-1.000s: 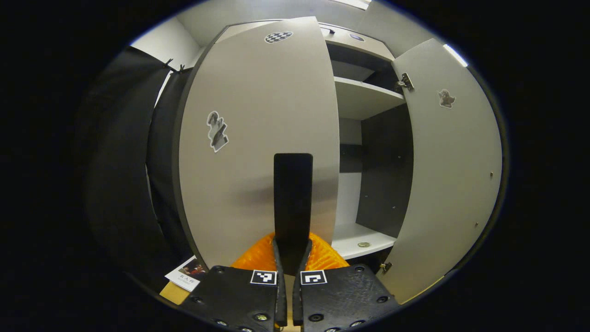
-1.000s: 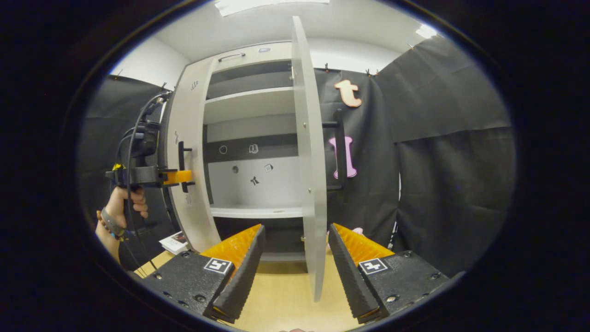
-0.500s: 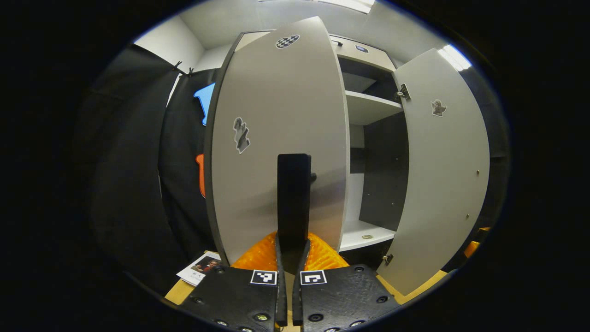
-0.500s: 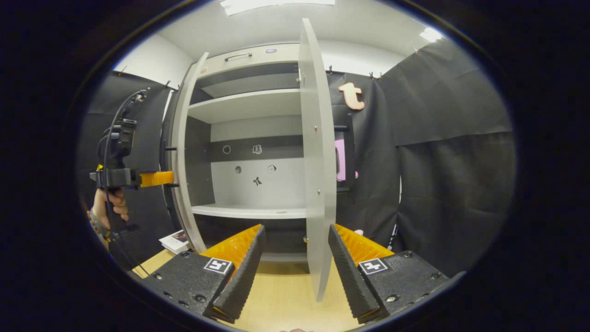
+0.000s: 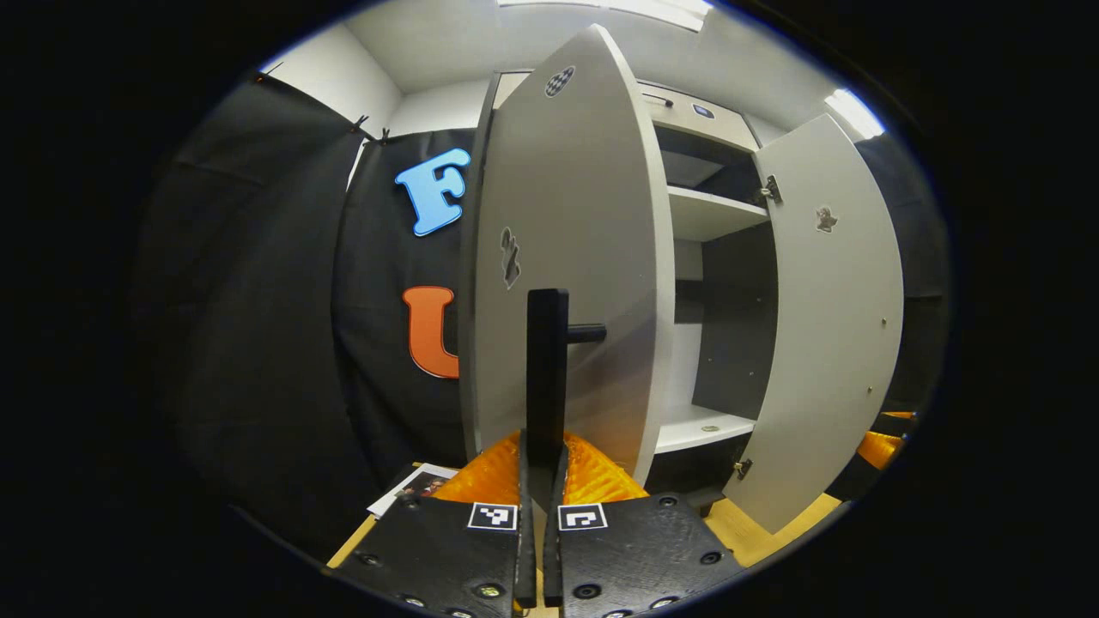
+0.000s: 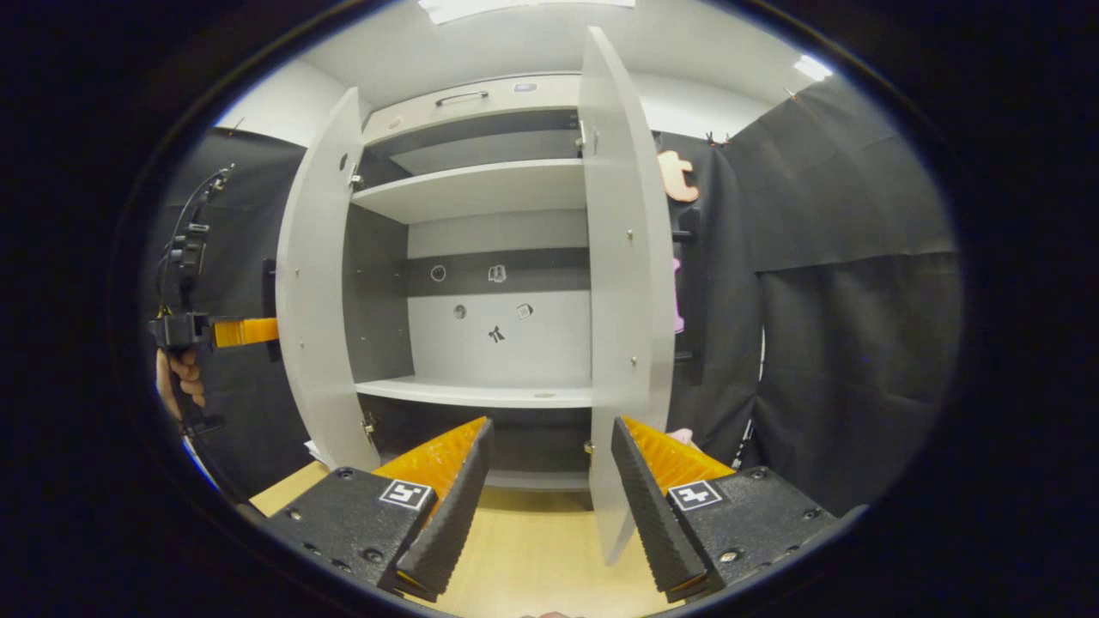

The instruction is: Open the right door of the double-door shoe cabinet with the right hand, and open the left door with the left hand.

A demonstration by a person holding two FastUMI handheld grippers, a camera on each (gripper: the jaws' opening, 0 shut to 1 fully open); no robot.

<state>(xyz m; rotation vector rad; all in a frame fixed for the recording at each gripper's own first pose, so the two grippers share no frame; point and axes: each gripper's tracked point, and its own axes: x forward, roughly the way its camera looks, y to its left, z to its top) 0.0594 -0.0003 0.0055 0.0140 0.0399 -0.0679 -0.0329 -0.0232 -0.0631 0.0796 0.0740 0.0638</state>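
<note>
My left tool [image 5: 538, 481] pinched narrow on left door [image 5: 571, 257] handle [image 5: 547, 378], bar upright at 12 o'clock. Right tool [image 6: 549, 489] spread wide, empty; right door [image 6: 622, 283] edge-on between fingers at 12 o'clock. Left hand nearer remaining swing, I judge.

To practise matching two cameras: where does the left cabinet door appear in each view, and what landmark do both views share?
Left gripper view: the left door stands at centre, its handle clamped by the left gripper.
Right gripper view: the left door stands left of centre, swung open.
Shared landmark: the lower shelf.
</note>
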